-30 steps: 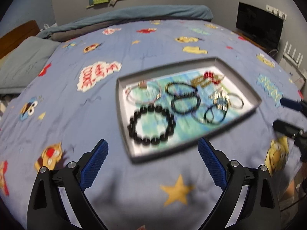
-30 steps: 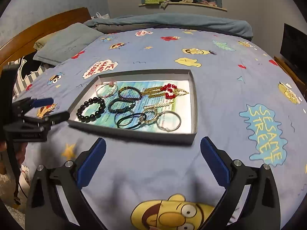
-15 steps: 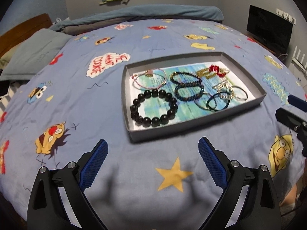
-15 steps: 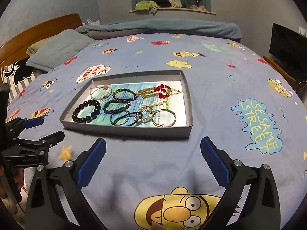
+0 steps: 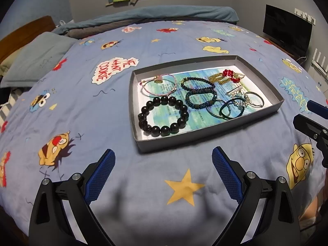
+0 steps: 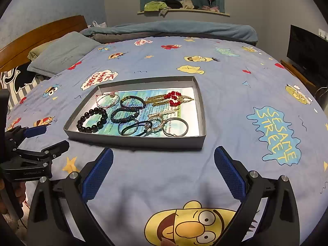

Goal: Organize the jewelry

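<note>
A shallow grey tray (image 5: 205, 137) (image 6: 135, 140) lies on the bed and holds several pieces of jewelry. A large black bead bracelet (image 5: 163, 115) (image 6: 92, 120) is at its near left. A thin pink bracelet (image 5: 158, 85), two dark beaded bracelets (image 5: 199, 98), dark hair ties (image 5: 225, 108), a silver hoop (image 6: 176, 126) and red-and-gold earrings (image 6: 172, 100) lie beside it. My left gripper (image 5: 163, 172) is open and empty, short of the tray's near edge. My right gripper (image 6: 164, 172) is open and empty, also short of the tray.
The bed has a blue cartoon-print cover (image 6: 235, 94). A grey pillow (image 5: 39, 57) and wooden headboard (image 6: 37, 34) are at the left. A black screen (image 5: 287, 30) stands at the right. A folded blue blanket (image 6: 174, 29) lies at the far end.
Both grippers have drawn back and risen a little, so the tray sits farther off and more centred. The left view's blur is gone. Both stay open.
</note>
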The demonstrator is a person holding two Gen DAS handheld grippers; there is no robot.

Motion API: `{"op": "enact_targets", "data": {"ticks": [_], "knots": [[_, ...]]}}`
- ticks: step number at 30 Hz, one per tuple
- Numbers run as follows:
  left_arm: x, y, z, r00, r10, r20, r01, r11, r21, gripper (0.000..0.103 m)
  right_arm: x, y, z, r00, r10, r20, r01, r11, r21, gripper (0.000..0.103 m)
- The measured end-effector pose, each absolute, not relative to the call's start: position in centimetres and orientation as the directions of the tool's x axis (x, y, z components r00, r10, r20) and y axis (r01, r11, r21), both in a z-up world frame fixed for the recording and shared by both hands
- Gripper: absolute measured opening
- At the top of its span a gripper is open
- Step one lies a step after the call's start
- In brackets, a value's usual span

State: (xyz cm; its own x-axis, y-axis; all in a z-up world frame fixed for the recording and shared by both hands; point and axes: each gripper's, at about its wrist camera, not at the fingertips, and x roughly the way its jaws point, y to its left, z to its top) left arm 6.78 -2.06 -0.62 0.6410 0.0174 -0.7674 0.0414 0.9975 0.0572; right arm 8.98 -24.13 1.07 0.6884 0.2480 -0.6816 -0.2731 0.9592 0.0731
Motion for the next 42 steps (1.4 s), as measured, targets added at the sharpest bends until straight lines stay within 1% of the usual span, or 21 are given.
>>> {"op": "enact_targets", "data": {"ticks": [42], "knots": [[6.93,-2.18,-0.72,0.632,0.009,-0.775,0.059,0.996,0.060,0.095,8.93,-24.50,1.19,0.690,0.243,-0.682,-0.274,0.960,0.065,0.097]]}}
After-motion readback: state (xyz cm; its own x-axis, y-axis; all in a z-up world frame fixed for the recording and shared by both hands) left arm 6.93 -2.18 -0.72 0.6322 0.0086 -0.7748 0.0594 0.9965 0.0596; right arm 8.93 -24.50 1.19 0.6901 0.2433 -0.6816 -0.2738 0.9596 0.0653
